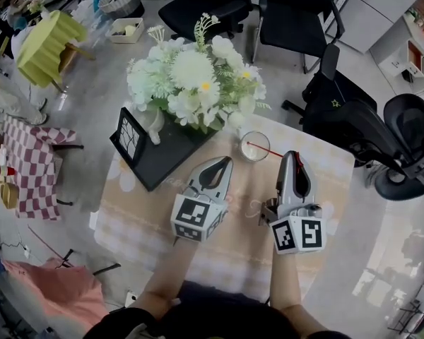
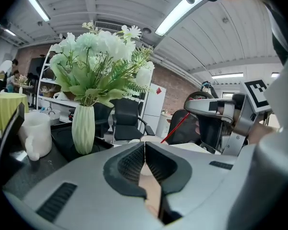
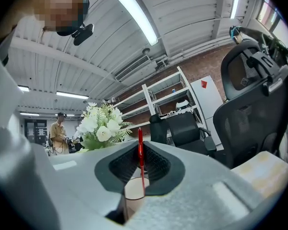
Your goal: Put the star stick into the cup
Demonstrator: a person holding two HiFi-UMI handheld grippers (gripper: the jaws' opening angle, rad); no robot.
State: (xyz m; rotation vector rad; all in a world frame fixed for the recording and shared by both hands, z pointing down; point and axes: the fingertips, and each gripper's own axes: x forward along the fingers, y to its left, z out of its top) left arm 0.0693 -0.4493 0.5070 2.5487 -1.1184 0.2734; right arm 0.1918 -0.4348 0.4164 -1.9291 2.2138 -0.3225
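Head view: thin red star stick [image 1: 266, 150] slants from right gripper [image 1: 290, 155] to clear glass cup [image 1: 242, 149] on beige tablecloth [image 1: 141, 214]. Left gripper [image 1: 223, 162] idle just beside.
Left gripper view: jaws pressed together, nothing between.
Right gripper view: jaws pinched narrow on stick, cup right below.
Next, probably: stand stick steeper, lower end past rim, release gently, avoid knocking cup.
Star end not discernible. Unclear whether tip already inside cup.

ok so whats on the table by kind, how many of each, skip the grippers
cup: 1
red stick: 1
vase of flowers: 1
white mug: 1
black tray: 1
black frame: 1
total: 6
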